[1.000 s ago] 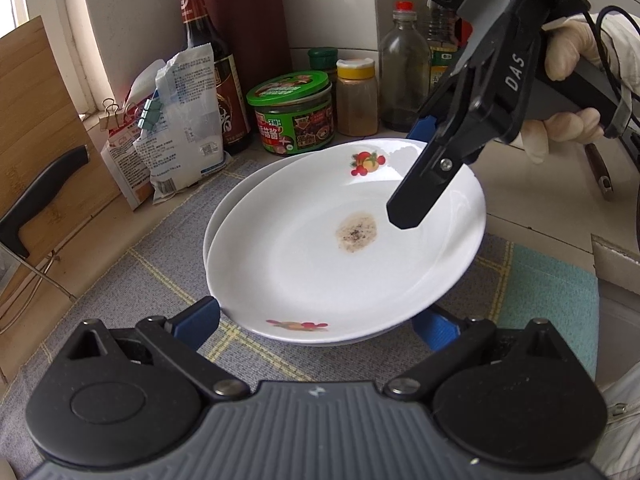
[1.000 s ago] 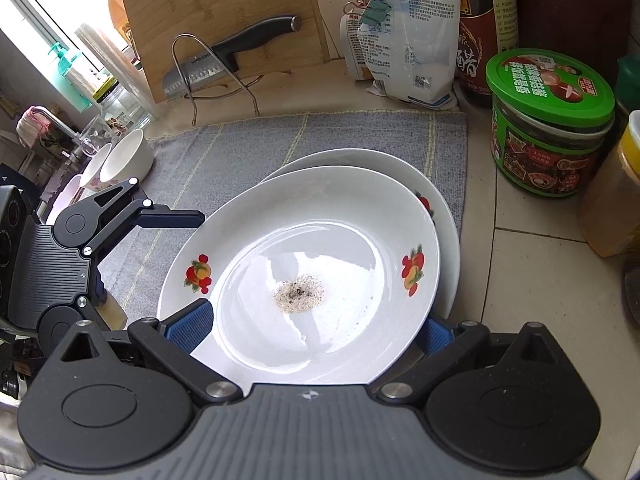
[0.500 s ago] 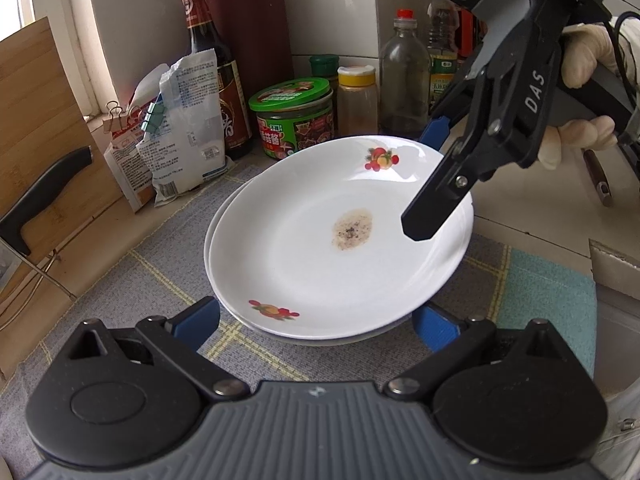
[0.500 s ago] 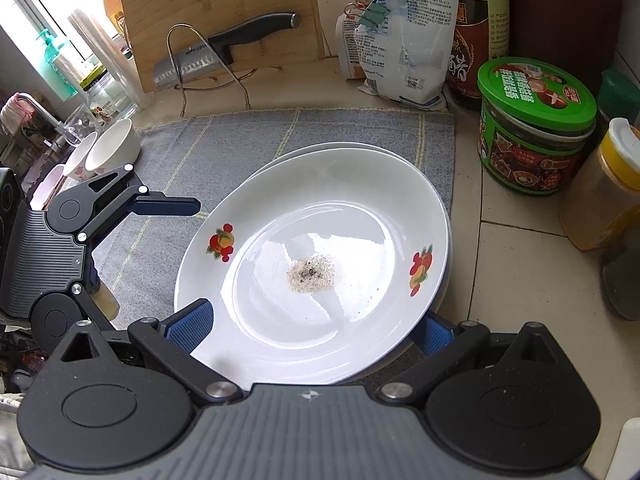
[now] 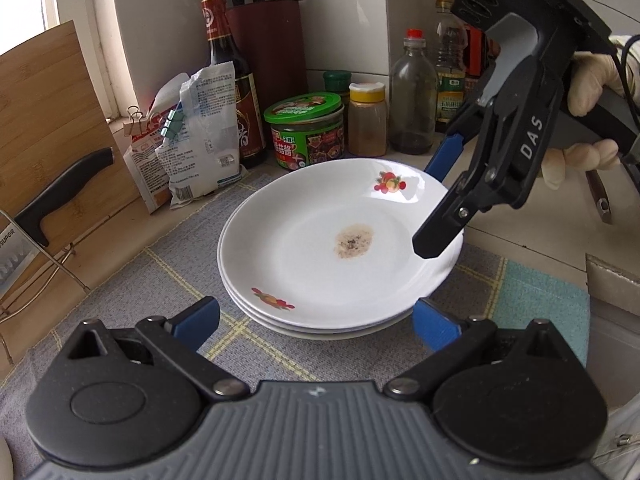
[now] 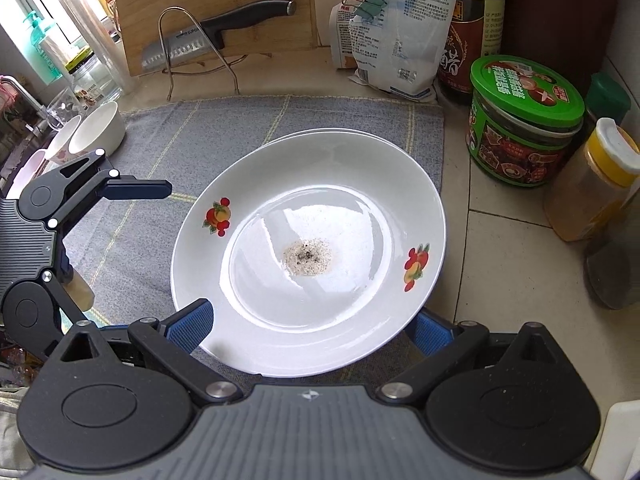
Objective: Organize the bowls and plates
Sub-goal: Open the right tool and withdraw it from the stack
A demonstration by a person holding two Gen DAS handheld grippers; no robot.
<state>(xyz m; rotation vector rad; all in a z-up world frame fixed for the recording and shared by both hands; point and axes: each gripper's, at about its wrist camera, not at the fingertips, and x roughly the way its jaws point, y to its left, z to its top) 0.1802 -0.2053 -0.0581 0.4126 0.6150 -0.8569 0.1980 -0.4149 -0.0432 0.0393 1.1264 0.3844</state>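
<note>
Kitchen counter space is tight: a grey checked mat (image 6: 280, 128) covers the worktop, and the stack of plates (image 5: 340, 320) sits on it, just in front of the green-lidded jar (image 5: 306, 132). The top plate (image 6: 312, 252), with a brownish crumb stain at its centre, rests almost squarely on the ones below, offset only slightly.

The right gripper (image 5: 438, 200) hovers at the stack's right rim with its fingers spread wide — one blue pad beyond the rim, one black tip over the plate — and I judge it is not gripping. The left gripper (image 5: 316, 322) faces the stack's near edge, fingers apart and holding nothing.

So the plates look gathered. Left of the stack, past the mat's edge, white bowls (image 6: 96, 130) stand loose beside the sink side — these appear not yet dealt with.
</note>
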